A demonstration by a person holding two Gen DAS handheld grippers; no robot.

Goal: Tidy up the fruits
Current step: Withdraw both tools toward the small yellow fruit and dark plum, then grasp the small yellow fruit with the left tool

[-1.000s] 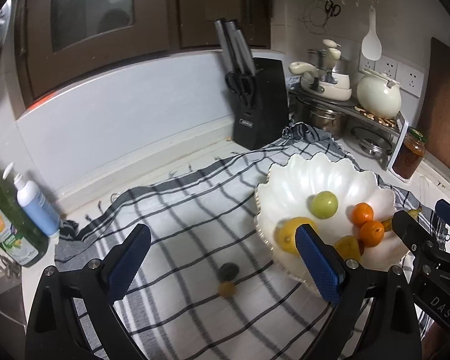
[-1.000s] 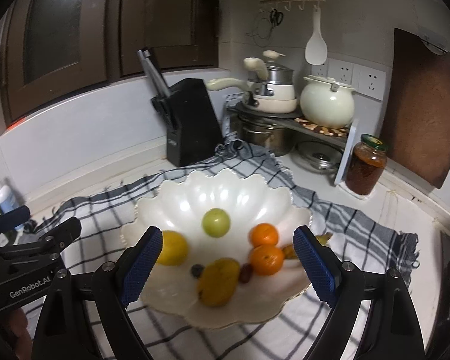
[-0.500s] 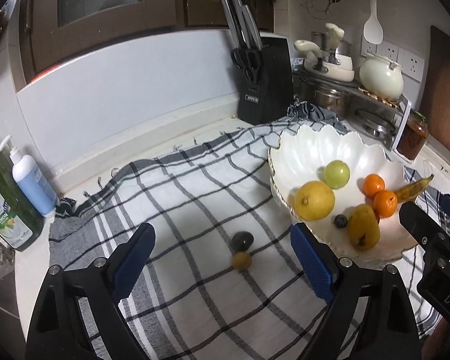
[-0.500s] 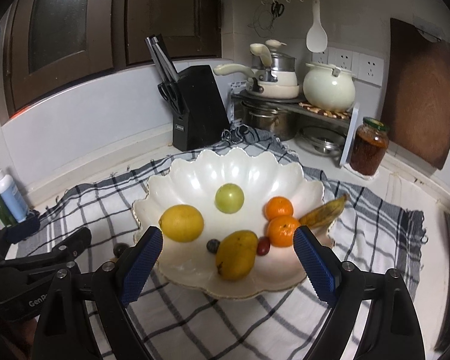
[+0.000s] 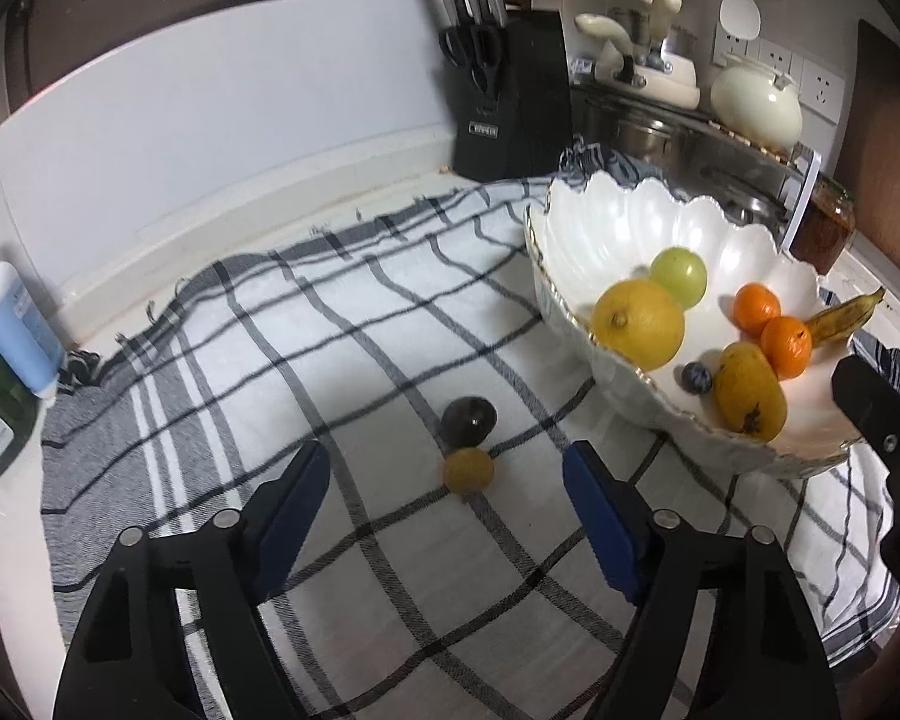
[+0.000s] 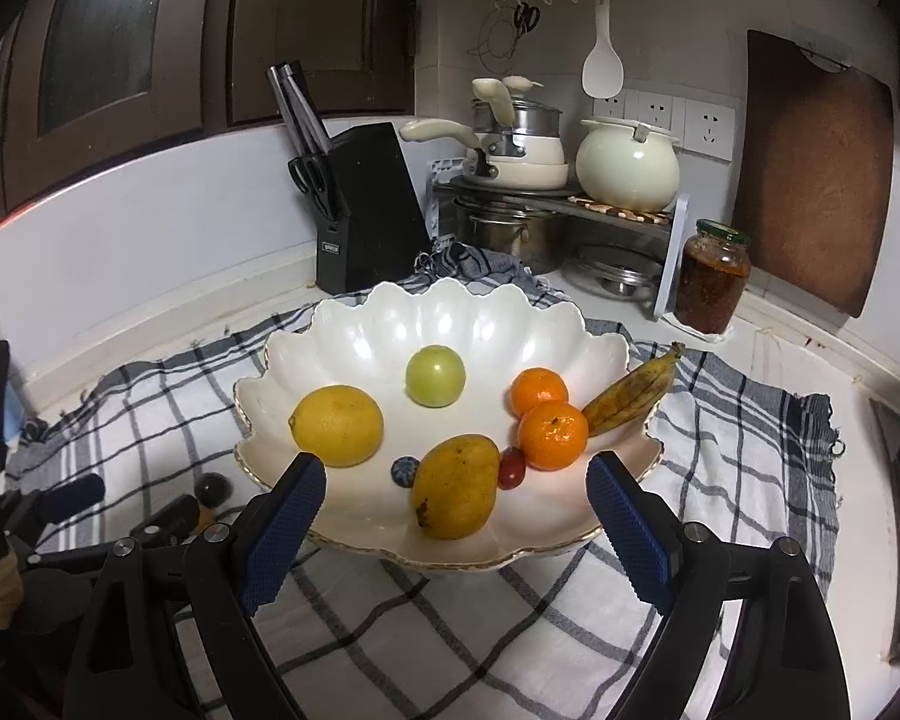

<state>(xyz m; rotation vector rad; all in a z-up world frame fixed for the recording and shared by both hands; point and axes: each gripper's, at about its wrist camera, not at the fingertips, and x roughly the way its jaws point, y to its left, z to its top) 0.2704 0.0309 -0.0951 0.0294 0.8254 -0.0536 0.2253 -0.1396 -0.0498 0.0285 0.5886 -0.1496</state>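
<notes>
In the left wrist view the left gripper [image 5: 447, 489] sits lowest in the frame, its blue pads spread wide and holding nothing. Compared with a second ago it has come closer to the checked cloth [image 5: 342, 336] and swung so that the small yellow fruit [image 5: 467, 469] now lies just ahead of the gap between the fingers, near the frame centre. Touching it on the far side is a dark round fruit [image 5: 468, 419]. These two look like the only fruits left outside the bowl, so the move reads as lining up for a pick, probably of the yellow one first.

The right gripper [image 6: 457, 516] is likewise spread and empty, in the lower middle of its own view, hovering at the near rim of the scalloped white bowl [image 6: 450, 312]. It has backed off a little since a second ago, so more of the bowl shows.

Inside the bowl, nearest first: a mango [image 6: 456, 485], a blueberry [image 6: 404, 470] and a small red fruit [image 6: 512, 467] on either side of it, then a lemon [image 6: 337, 425] at left, two tangerines [image 6: 552, 434] at right, a browned banana [image 6: 630, 397] leaning on the right rim, and a green round fruit [image 6: 435, 375] farthest back.

Beyond, in the upper half, stand a knife block [image 6: 369, 207] and a jar [image 6: 712, 276].
</notes>
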